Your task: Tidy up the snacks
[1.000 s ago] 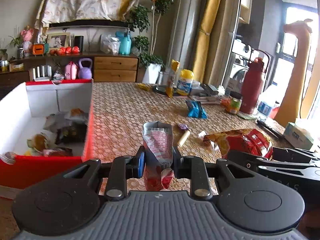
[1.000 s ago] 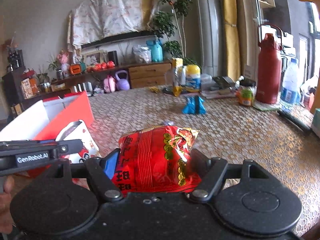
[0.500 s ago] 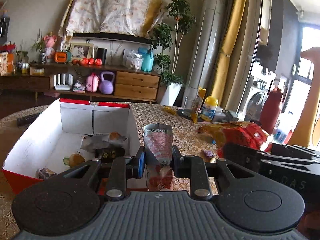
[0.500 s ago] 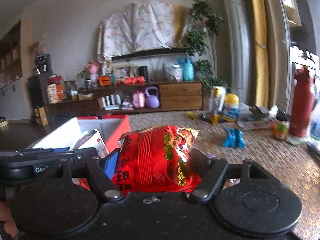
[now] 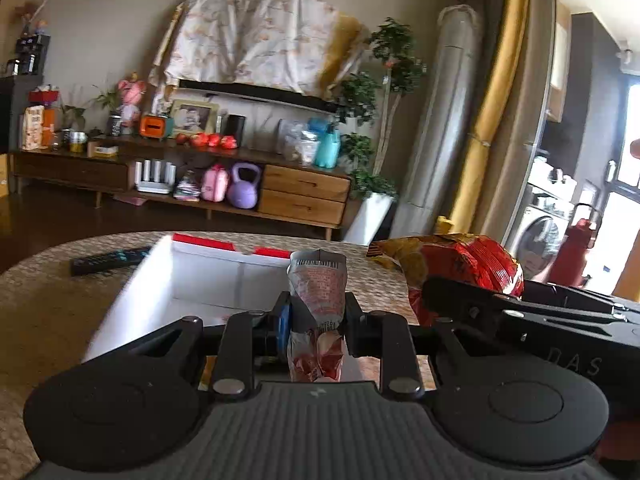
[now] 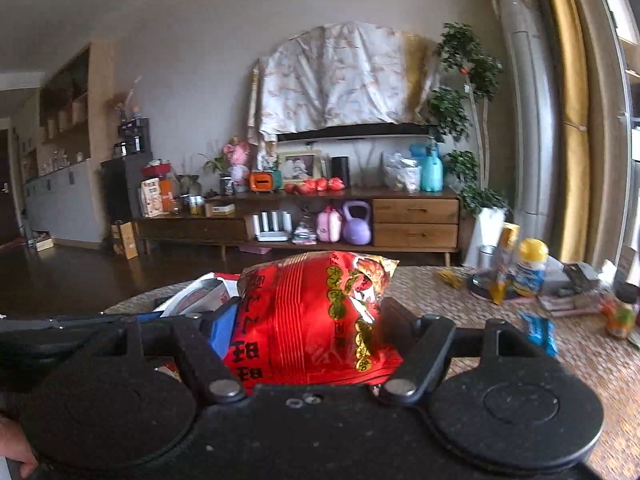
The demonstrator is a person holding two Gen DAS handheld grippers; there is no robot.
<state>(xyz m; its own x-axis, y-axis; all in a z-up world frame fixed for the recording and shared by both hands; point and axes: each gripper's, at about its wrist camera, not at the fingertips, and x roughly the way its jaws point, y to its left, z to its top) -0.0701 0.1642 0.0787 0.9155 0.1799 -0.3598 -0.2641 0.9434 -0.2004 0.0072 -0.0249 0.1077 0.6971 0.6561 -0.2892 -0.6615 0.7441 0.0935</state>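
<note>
My left gripper [image 5: 318, 316] is shut on a small pink-and-white snack packet [image 5: 318, 292], held upright in front of the red-and-white box [image 5: 208, 280]. My right gripper [image 6: 310, 320] is shut on a puffy red snack bag [image 6: 312, 316]. That same red snack bag [image 5: 468, 264] shows to the right in the left wrist view, above the right tool's black body. The white corner of the box [image 6: 200, 292] peeks out left of the bag in the right wrist view. The box's inside is mostly hidden behind my left gripper.
A black remote [image 5: 108, 260] lies on the woven tablecloth [image 5: 48, 304] left of the box. A blue packet [image 6: 540, 332], a yellow-capped bottle [image 6: 530, 266] and other items sit at the table's right. A red thermos [image 5: 572, 248] stands far right.
Both grippers have risen and swung left toward the box with their packets still held. The box now sits directly ahead of the left gripper, its contents dropped out of sight.
</note>
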